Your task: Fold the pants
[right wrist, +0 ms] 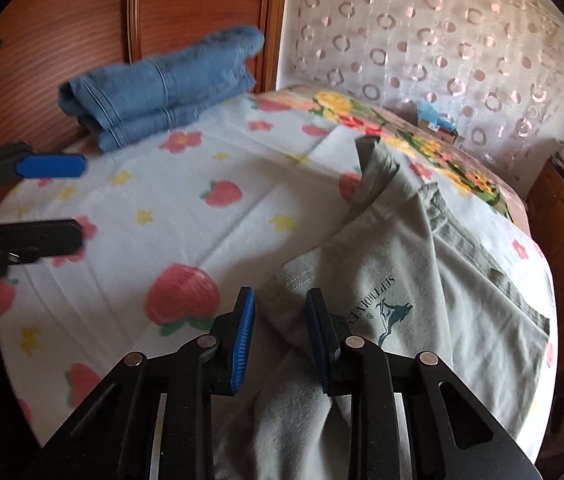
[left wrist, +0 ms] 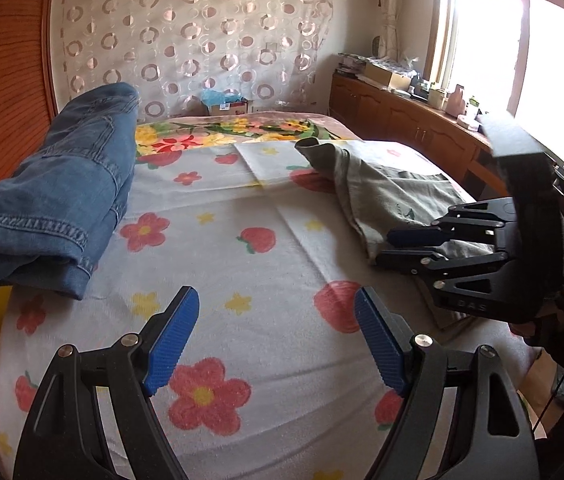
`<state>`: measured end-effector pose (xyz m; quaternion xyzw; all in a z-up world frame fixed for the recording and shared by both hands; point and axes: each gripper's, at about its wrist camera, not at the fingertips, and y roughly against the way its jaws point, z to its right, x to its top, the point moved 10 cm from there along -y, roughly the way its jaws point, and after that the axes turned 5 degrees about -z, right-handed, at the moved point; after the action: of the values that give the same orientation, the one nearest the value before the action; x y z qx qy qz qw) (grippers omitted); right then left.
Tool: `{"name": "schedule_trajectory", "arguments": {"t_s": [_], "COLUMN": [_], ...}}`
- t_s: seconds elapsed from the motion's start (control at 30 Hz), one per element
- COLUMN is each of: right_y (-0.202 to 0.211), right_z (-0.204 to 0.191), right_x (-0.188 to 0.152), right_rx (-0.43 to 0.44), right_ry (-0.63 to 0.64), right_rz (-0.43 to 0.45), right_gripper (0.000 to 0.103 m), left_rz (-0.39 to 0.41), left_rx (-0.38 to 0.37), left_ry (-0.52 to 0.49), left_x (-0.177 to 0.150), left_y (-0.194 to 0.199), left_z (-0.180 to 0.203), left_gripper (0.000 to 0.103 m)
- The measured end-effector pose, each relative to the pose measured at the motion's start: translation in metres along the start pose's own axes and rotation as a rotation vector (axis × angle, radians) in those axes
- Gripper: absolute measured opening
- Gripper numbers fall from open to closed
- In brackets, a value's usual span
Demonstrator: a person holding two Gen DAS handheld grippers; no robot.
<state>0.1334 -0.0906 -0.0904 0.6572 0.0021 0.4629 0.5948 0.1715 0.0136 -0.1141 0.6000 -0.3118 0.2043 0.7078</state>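
Denim sits folded at the left of my left wrist view: a pair of blue jeans (left wrist: 48,196) lying on the bed against the wooden headboard (left wrist: 2,92). A white bedspread (left wrist: 242,264) printed with red flowers and strawberries covers the bed, a curtain with ring patterns (left wrist: 198,36) hangs on the far wall, and a low wooden cabinet (left wrist: 410,120) cluttered with boxes runs under the bright window (left wrist: 522,60). My left tongs (left wrist: 278,340) hang over bare bedspread with their blue pads wide apart, holding and touching nothing. The grey-green pants (left wrist: 382,192) lie spread at the right side of the bed, well apart from the jeans, and my right tongs (left wrist: 394,246) come in from the right at their near edge, partly hiding it. In the right wrist view the jeans (right wrist: 162,84) are near the headboard at upper left, blurred, and the left tongs (right wrist: 62,200) show at the left edge, open over the bedspread (right wrist: 186,216). The pants (right wrist: 442,288), with a dark teal printed logo (right wrist: 392,316), fill the lower right. My right tongs (right wrist: 280,336) have narrowed around a raised fold of the pants; cloth lies between the pads, but I see a gap on the left side and cannot tell that they pinch it.
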Motion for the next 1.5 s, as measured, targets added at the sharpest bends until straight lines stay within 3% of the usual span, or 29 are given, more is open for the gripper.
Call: {"name": "schedule_trajectory", "arguments": {"t_s": [0.17, 0.27, 0.3, 0.6, 0.8, 1.13, 1.5], "right_y": [-0.014, -0.012, -0.008, 0.045, 0.069, 0.072, 0.043], "right_z": [0.0, -0.002, 0.0, 0.057, 0.108, 0.171, 0.195], "right_x": [0.003, 0.005, 0.005, 0.01, -0.003, -0.025, -0.03], "right_rx": [0.009, 0.025, 0.01, -0.023, -0.077, -0.158, -0.231], "right_ry": [0.013, 0.015, 0.013, -0.132, -0.211, -0.326, -0.4], "right_rz": [-0.028, -0.024, -0.009, 0.144, 0.19, 0.191, 0.087], "right_gripper": [0.022, 0.004, 0.002, 0.002, 0.002, 0.002, 0.002], "left_rz": [-0.01, -0.014, -0.015, -0.017, -0.025, -0.06, -0.111], "left_rx": [-0.004, -0.007, -0.009, -0.04, -0.07, -0.097, -0.113], "left_ry": [0.001, -0.005, -0.01, -0.059, -0.093, -0.137, -0.168], "left_x": [-0.003, -0.004, -0.004, 0.01, 0.022, 0.036, 0.04], "left_y": [-0.005, -0.006, -0.007, -0.015, -0.028, -0.052, -0.079], "left_z": [0.0, 0.004, 0.006, 0.028, 0.046, 0.07, 0.092], "left_gripper": [0.081, 0.081, 0.081, 0.081, 0.081, 0.081, 0.081]}}
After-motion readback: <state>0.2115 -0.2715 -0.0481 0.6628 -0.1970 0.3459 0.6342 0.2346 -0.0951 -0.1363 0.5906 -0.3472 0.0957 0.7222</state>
